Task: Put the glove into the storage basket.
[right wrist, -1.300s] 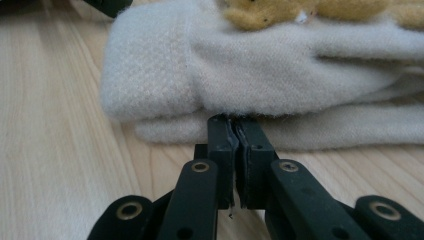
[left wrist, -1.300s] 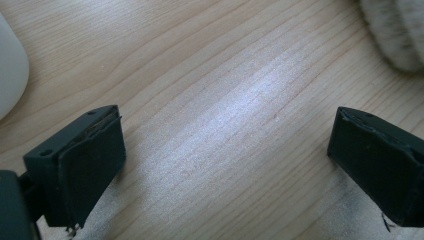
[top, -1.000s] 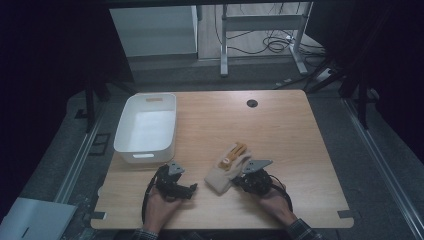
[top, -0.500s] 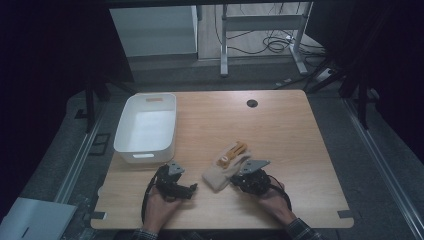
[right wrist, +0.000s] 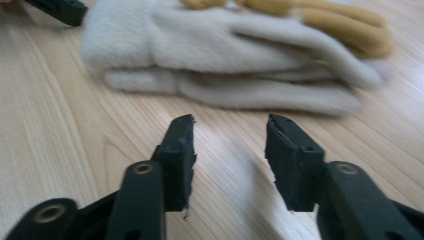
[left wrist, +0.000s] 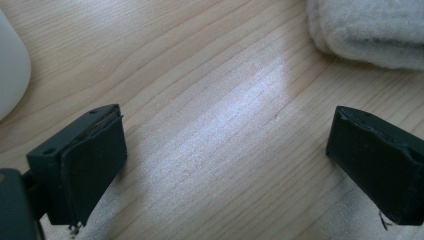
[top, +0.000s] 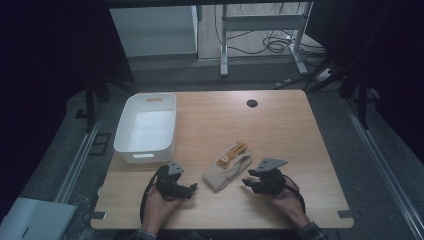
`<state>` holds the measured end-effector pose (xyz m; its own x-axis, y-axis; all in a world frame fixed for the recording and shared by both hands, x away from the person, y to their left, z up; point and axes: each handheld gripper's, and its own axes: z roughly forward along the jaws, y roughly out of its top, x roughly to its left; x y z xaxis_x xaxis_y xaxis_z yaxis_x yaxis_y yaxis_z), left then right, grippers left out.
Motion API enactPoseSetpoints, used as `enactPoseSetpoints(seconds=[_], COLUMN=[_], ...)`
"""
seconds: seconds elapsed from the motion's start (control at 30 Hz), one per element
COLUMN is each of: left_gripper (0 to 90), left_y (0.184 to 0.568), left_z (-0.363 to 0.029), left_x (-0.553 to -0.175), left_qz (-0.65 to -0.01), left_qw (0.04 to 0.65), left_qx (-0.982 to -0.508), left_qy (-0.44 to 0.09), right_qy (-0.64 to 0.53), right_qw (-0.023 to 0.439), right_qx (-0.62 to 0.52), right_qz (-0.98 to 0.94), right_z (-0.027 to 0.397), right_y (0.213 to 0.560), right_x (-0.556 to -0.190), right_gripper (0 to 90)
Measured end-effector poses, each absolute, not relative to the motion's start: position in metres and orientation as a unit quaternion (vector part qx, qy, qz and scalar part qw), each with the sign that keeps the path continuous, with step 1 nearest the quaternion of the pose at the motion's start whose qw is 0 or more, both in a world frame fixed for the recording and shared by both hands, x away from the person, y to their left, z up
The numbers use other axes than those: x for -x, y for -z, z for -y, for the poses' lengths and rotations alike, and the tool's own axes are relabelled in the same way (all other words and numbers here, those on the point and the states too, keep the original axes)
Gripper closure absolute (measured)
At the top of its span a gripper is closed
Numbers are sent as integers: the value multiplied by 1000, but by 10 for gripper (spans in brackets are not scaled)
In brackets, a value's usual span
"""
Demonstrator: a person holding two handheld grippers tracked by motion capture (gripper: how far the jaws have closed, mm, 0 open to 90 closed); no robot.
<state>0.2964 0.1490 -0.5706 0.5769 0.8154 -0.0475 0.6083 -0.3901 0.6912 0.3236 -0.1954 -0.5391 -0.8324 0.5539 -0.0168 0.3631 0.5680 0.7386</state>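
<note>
In the high view's lower left, our left gripper (top: 192, 188) waits with jaws spread wide and empty. The folded work gloves (top: 227, 164) lie at lower centre. Rightward, our right gripper (top: 248, 182), jaws just parting and empty, should back off level, not snagging fleece

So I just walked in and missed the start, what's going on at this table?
A person holds a gripper in each hand over a wooden table. The right gripper has just been opening, nothing between its jaws, beside a pair of cream and mustard gloves. The left gripper sits open on the gloves' other side. A white bin stands beyond.
</note>
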Motion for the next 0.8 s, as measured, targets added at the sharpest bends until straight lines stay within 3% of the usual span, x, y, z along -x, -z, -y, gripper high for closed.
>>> enactPoseSetpoints(seconds=[0.47,0.8], left_gripper=[20,27], left_y=[570,565], left_z=[-148,-145], left_x=[-297,-296], left_qz=[-432,-419], left_qw=[341,346], left_qx=[-822,-830], left_qy=[-149,-123], right_qy=[-371,-349], right_qw=[156,182], right_qx=[-313,-327], right_qz=[-860,-859], right_z=[240,253], right_y=[543,548], right_x=[-326,-328], right_gripper=[290,210])
